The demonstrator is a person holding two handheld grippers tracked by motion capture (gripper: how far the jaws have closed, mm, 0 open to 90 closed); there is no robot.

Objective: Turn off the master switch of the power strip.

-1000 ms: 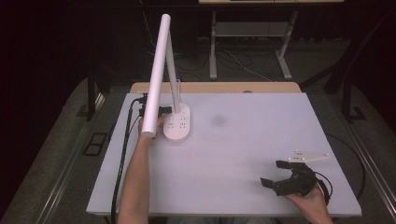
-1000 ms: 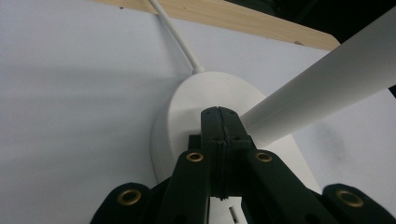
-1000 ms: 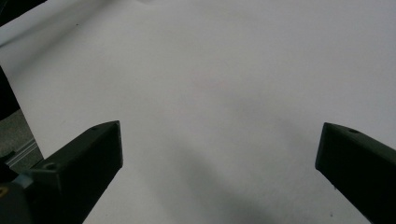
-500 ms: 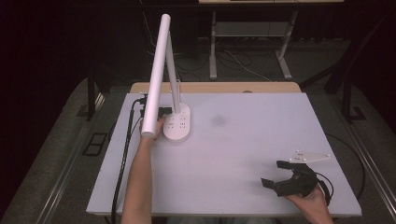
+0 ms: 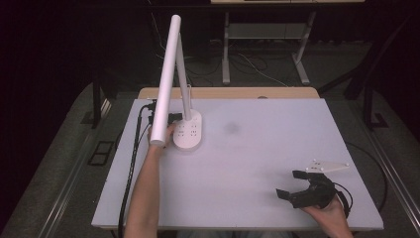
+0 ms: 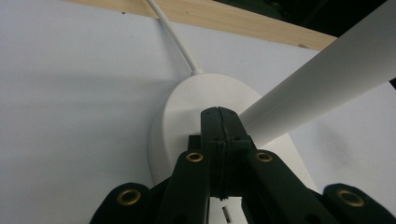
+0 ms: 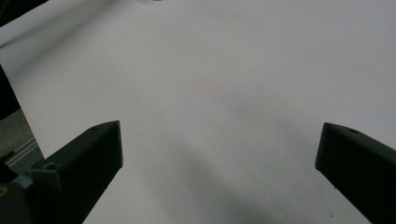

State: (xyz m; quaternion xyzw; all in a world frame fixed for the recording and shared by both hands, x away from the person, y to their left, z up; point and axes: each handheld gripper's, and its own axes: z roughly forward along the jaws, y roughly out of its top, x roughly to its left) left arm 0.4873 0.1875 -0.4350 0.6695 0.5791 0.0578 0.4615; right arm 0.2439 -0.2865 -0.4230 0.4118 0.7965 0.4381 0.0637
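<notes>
Left gripper (image 6: 218, 114), jaws pressed together with nothing between, points its tip at the lamp base (image 6: 187, 100) directly ahead and beneath. Lamp head (image 5: 165, 82) slants overhead, long axis up and away. Right gripper (image 5: 292, 184), jaws wide, sits well apart.

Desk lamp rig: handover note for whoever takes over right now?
Left gripper: jaws shut, nothing between them, tips at the top of the lamp base, under the tilted lamp head.
Right gripper: jaws open and empty, near the table's front right corner.
Lamp stands at the back left; its cord runs toward the back edge.
Done: left gripper placed at the base.
Left: probably pressing a control there; whether the lamp is lit cannot be told.
</notes>
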